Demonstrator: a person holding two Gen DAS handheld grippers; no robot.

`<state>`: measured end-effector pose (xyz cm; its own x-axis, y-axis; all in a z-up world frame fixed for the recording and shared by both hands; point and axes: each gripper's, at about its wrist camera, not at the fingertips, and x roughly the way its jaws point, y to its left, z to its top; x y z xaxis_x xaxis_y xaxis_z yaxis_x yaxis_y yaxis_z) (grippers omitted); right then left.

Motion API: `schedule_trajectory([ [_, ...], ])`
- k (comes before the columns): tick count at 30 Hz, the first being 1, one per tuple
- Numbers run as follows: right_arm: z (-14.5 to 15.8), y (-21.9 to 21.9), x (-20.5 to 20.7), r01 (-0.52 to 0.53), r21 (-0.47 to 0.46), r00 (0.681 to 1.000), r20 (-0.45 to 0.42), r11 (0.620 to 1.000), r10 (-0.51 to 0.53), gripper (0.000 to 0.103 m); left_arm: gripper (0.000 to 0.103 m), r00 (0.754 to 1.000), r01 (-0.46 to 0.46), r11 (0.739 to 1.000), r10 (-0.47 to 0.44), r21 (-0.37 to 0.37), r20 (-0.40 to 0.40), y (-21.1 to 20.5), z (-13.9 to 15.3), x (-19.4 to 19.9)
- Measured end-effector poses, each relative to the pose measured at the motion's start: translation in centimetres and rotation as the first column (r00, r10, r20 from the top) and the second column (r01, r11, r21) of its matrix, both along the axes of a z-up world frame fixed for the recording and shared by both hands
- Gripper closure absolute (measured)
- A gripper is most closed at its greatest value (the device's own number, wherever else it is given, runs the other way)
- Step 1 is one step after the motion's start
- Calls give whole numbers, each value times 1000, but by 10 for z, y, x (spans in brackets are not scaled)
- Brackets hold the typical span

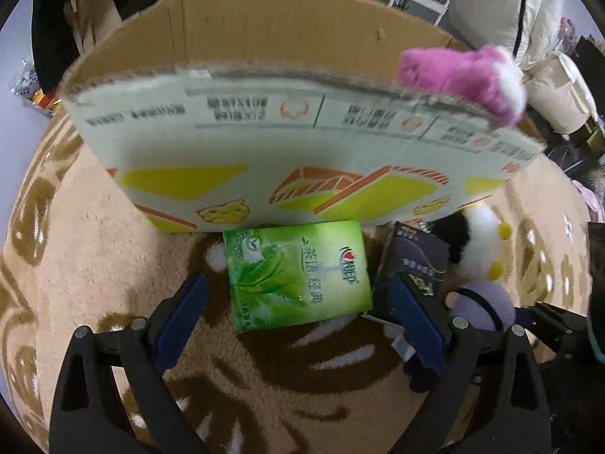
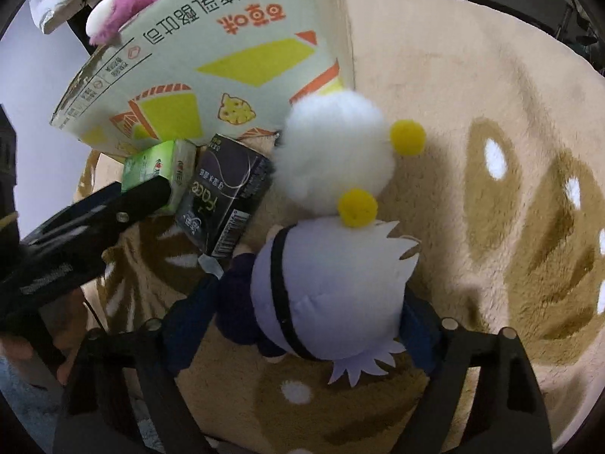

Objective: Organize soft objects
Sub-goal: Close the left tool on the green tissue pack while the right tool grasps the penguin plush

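While my left wrist camera looks steeply down, I see the left gripper (image 1: 298,302) standing wide, its blue fingers (image 1: 181,310) straddling the green tissue pack (image 1: 298,276) without pressing on it; the pack lies flat on the rug (image 1: 94,227), its long axis running away from me toward the cardboard box (image 1: 264,143), which it touches at its far end. Just to its right sits a dark tissue pack (image 1: 416,261), then the white plush (image 1: 480,242). A pink plush (image 1: 465,75) hangs over the box's near right rim. From the right wrist camera, the right gripper (image 2: 302,317) brackets the lavender-haired doll (image 2: 329,295), lying on the rug beside the white plush, well in from the rug's edge, with its body stretched across the opening; the jaws stand broad, and I cannot tell whether the pads bear on the doll yet. I judge each hand is nearest its own target: left for the green pack, right for the doll, and the box lies beyond both, up and to the left in this view.
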<state>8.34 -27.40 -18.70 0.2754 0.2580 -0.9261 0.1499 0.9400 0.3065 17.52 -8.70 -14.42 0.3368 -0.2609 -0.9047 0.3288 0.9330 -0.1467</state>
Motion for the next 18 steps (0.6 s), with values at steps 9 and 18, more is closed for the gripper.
schedule_trajectory([
  [9,6,-5,2,3,-9,1000,16,1000,-3,19,17,1000,-10,1000,11,20,-5,-2,-6,-1],
  [18,20,-8,6,4,-25,999,40,1000,-3,34,29,999,-39,999,39,6,-20,13,-9,-11],
])
